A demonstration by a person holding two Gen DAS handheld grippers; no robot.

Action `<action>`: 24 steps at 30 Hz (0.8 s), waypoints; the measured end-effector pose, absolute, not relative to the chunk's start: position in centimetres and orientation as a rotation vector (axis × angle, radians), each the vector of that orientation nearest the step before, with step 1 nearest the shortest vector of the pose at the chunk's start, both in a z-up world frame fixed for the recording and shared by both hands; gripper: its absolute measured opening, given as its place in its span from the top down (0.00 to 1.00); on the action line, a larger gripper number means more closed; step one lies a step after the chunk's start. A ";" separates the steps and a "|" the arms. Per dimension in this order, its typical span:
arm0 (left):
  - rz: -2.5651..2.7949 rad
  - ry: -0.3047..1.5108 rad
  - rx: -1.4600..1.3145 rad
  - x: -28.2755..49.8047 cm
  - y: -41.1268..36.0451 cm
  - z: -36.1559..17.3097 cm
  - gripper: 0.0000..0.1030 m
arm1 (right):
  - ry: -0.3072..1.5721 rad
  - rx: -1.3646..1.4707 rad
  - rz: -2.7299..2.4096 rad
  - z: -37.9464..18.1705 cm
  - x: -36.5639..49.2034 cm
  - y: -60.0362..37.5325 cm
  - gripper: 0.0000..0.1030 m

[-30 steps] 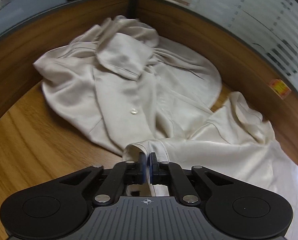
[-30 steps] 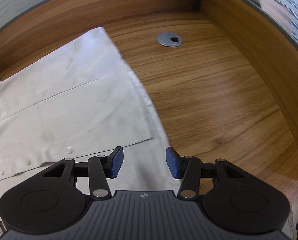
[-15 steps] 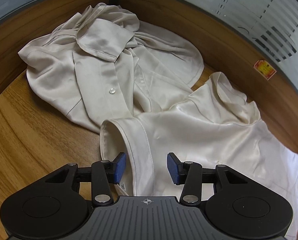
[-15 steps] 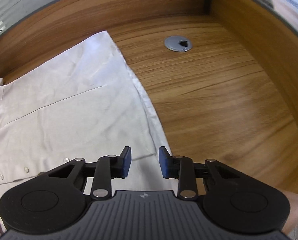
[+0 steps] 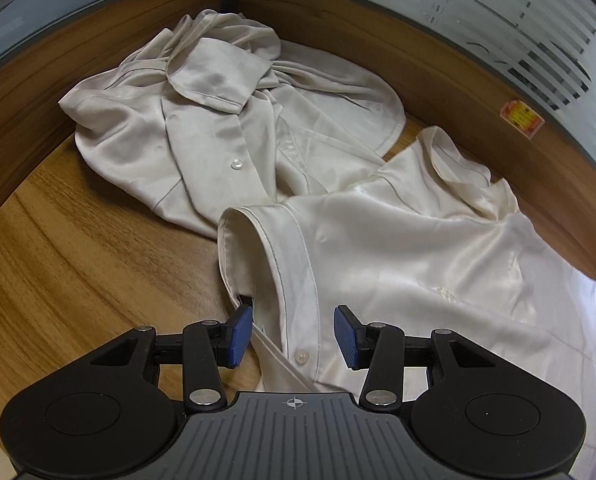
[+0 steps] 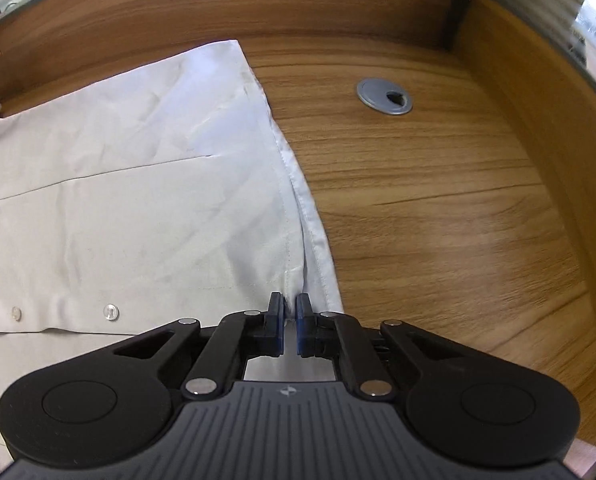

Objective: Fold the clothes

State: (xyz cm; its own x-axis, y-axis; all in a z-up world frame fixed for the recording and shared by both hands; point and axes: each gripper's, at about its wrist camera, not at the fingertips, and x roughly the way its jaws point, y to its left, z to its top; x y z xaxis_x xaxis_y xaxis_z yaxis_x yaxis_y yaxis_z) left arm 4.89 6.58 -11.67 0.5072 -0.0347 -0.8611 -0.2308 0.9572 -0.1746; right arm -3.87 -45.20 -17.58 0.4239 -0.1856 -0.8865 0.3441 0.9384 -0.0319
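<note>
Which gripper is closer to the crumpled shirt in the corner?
Left. The left gripper faces the crumpled shirt just ahead. The right gripper pinches the flat shirt's hem; no crumpled shirt in its view.

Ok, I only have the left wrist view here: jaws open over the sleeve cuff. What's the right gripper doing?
Observer: The right gripper is shut on the shirt's hem, pinching it near the side edge.
Operator: Anything near it on the desk?
Observer: A grey cable grommet sits in the bare wood beyond it, clear of the cloth.
Operator: Does the fabric lie flat there?
Observer: Mostly; two buttons show on the flat front panel.
</note>
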 end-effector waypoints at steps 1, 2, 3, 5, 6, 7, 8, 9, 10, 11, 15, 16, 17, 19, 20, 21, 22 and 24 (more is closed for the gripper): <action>0.115 1.036 -0.271 4.8 6.3 -11.6 0.53 | 1.081 0.166 -0.345 -17.4 -3.9 -45.4 0.94; 0.108 1.036 -0.263 4.7 6.1 -11.5 0.53 | 1.077 0.173 -0.355 -17.3 -4.1 -45.8 0.94; 0.100 1.037 -0.256 4.6 6.0 -11.5 0.53 | 1.077 0.182 -0.358 -17.2 -4.1 -46.2 0.94; 0.088 1.040 -0.244 4.6 5.6 -11.4 0.53 | 1.082 0.180 -0.378 -17.3 -4.2 -46.7 0.94; 0.080 1.042 -0.239 4.6 5.4 -11.5 0.53 | 1.094 0.193 -0.372 -17.3 -4.2 -47.1 0.92; 0.072 1.044 -0.232 4.6 5.2 -11.5 0.53 | 1.094 0.215 -0.359 -17.3 -4.3 -47.3 0.89; 0.065 1.046 -0.223 4.5 4.9 -11.5 0.53 | 1.095 0.237 -0.346 -17.3 -4.3 -47.6 0.83; 0.059 1.048 -0.214 4.5 4.7 -11.5 0.53 | 1.094 0.258 -0.333 -17.3 -4.4 -47.9 0.72; 0.051 1.049 -0.207 4.5 4.5 -11.5 0.53 | 1.075 0.258 -0.326 -16.9 -4.5 -48.0 0.65; 0.044 1.050 -0.199 4.4 4.2 -11.5 0.53 | 1.060 0.248 -0.320 -16.5 -4.5 -48.1 0.58; 0.007 1.060 -0.175 4.0 3.3 -11.4 0.53 | 1.053 0.222 -0.288 -15.9 -3.2 -48.9 0.57; -0.006 1.065 -0.168 3.9 3.0 -11.4 0.53 | 1.054 0.215 -0.283 -15.9 -2.7 -49.1 0.57; -0.017 1.068 -0.161 3.7 2.7 -11.3 0.53 | 1.056 0.208 -0.278 -16.0 -2.2 -49.4 0.57; -0.039 1.076 -0.165 3.2 2.2 -11.3 0.53 | 1.054 0.188 -0.270 -16.4 -1.3 -49.7 0.57; -0.050 1.084 -0.175 2.9 2.0 -11.3 0.53 | 1.062 0.178 -0.257 -16.7 -0.9 -49.7 0.57; -0.059 1.092 -0.183 2.6 1.8 -11.3 0.53 | 1.069 0.168 -0.245 -17.0 -0.5 -49.7 0.57; -0.068 1.099 -0.184 2.4 1.5 -11.3 0.53 | 1.076 0.157 -0.232 -17.4 -0.2 -49.7 0.57; -0.083 1.102 -0.169 1.7 1.0 -11.2 0.53 | 1.097 0.141 -0.196 -18.0 0.4 -49.3 0.58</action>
